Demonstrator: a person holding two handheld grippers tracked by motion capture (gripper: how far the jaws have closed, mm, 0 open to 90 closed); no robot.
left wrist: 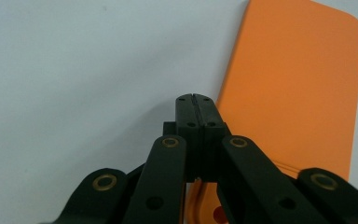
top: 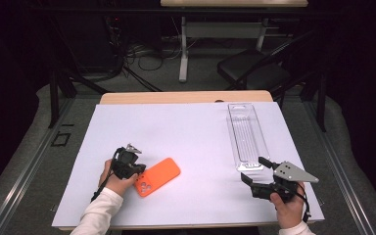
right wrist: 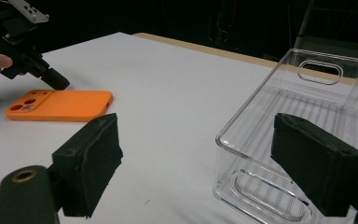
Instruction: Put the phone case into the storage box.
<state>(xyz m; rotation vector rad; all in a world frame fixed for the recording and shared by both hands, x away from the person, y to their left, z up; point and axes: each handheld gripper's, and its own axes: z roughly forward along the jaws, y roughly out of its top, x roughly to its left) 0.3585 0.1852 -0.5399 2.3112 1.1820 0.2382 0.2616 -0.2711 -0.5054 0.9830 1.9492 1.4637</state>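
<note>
White paper covers the table (top: 176, 127), dark room behind. Lower left of the high view, the left gripper (top: 138, 170) has its jaws pressed fully together, tips at the edge of the orange phone case (top: 157, 176), which lies flat, camera holes up, not yet lifted. Lower right, the right gripper (top: 256, 171) waits wide open, holding nothing, by the near end of the clear plastic bin (top: 246, 134). Judging by this, moving the case is barely begun; the bin looks empty.

Matt orange phone case (top: 157, 176), clear plastic bin (top: 246, 137)

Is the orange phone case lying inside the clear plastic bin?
No, the orange phone case lies on the white table, apart from the clear plastic bin.
</note>
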